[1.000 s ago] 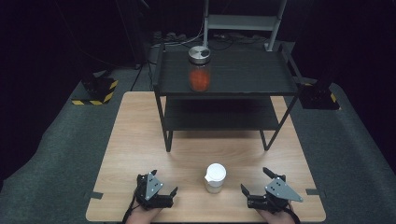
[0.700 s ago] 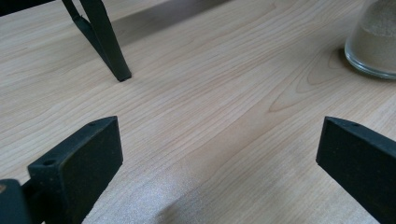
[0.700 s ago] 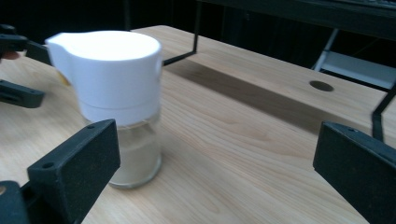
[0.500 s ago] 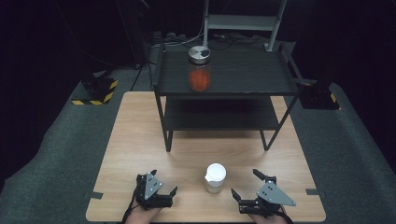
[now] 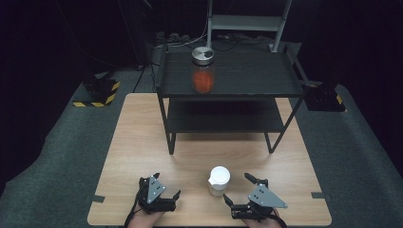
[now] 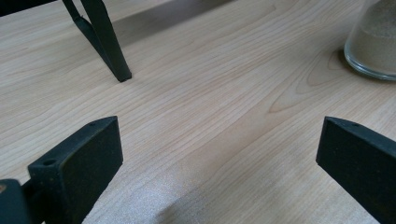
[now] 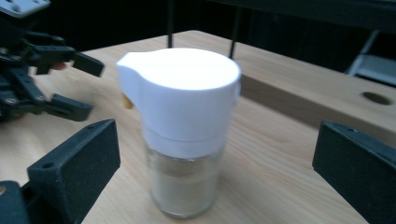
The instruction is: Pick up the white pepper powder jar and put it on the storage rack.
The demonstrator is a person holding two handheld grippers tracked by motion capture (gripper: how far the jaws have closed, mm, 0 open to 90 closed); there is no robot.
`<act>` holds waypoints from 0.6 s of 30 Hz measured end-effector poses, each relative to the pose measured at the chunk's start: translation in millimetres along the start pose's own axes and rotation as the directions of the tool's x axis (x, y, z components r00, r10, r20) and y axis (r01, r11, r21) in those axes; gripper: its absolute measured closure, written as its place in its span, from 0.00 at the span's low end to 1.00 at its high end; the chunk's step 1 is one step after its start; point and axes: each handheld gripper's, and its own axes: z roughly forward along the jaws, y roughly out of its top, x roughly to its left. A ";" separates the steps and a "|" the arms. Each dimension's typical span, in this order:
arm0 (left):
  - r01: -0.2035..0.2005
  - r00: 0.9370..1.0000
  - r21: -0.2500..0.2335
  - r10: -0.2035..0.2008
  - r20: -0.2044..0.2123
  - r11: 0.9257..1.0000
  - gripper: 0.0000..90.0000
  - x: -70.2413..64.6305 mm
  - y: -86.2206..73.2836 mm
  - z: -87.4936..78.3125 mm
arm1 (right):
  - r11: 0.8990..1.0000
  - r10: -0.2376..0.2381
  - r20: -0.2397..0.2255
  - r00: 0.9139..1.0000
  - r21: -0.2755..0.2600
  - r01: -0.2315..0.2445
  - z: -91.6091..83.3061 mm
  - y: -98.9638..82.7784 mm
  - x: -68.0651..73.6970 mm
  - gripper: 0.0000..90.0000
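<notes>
A small glass shaker jar [image 5: 218, 180] with a white lid and pale powder inside stands on the wooden table [image 5: 142, 137] near the front edge. In the right gripper view the shaker jar [image 7: 183, 135] stands upright just ahead of and between the wide-apart jaws. My right gripper [image 5: 238, 189] is open, angled left toward the jar from its right, not touching it. My left gripper [image 5: 165, 186] rests open to the jar's left, with nothing between its jaws. In the left gripper view the jar's glass base [image 6: 373, 42] shows at the upper right.
A black two-level shelf rack [image 5: 294, 83] stands on the back half of the table. A glass jar with orange contents and a metal lid [image 5: 203, 70] sits on its top shelf. One rack leg [image 6: 109, 46] meets the table ahead of my left gripper.
My right gripper has shifted left and turned toward the shaker jar, so the jar now stands in front of its open jaws. The left gripper has stayed in place.
</notes>
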 end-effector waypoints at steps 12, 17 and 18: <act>0.007 1.000 -0.006 -0.007 0.006 1.000 0.01 2.0 -1.1 -0.6 | 0.999 0.001 -0.016 1.000 0.038 -0.001 18.3 1.2 -0.5 0.01; 0.005 1.000 -0.006 -0.005 0.005 1.000 0.01 1.6 -1.1 -0.6 | 0.999 0.019 -0.013 1.000 0.042 -0.018 26.7 -1.8 -0.6 0.05; 0.005 1.000 -0.006 -0.005 0.005 1.000 0.01 1.7 -1.2 -0.6 | 0.999 0.026 -0.013 1.000 0.041 -0.025 28.5 -2.6 -0.9 0.06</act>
